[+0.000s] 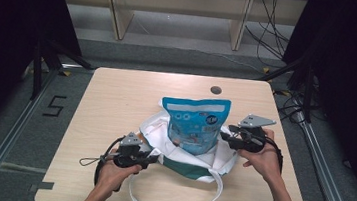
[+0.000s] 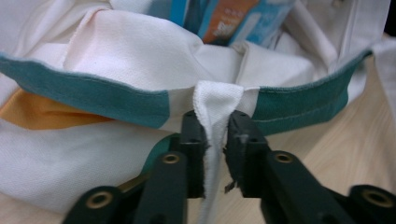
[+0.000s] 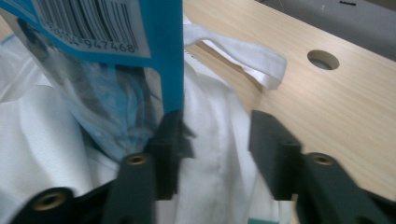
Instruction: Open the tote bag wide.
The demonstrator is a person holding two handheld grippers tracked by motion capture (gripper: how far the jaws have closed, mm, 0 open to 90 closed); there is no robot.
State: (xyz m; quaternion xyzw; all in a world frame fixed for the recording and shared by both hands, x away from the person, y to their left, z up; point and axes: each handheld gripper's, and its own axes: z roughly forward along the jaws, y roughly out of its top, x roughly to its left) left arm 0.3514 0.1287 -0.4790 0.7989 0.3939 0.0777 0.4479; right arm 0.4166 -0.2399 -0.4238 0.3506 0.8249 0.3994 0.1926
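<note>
The blue pouch point(image 1: 195, 125) stands near the middle of the table point(image 1: 116, 99), its lower part inside the white bag point(image 1: 210, 159), which lies open around it. The left gripper point(image 1: 146, 156) is closed on the bag's strap point(image 2: 215, 105) at the near rim, and the right gripper point(image 1: 227, 136) is open at the pouch's right edge, holding nothing. I think the pouch could tip over if the left gripper pulls the rim while the right one gives no support.
</note>
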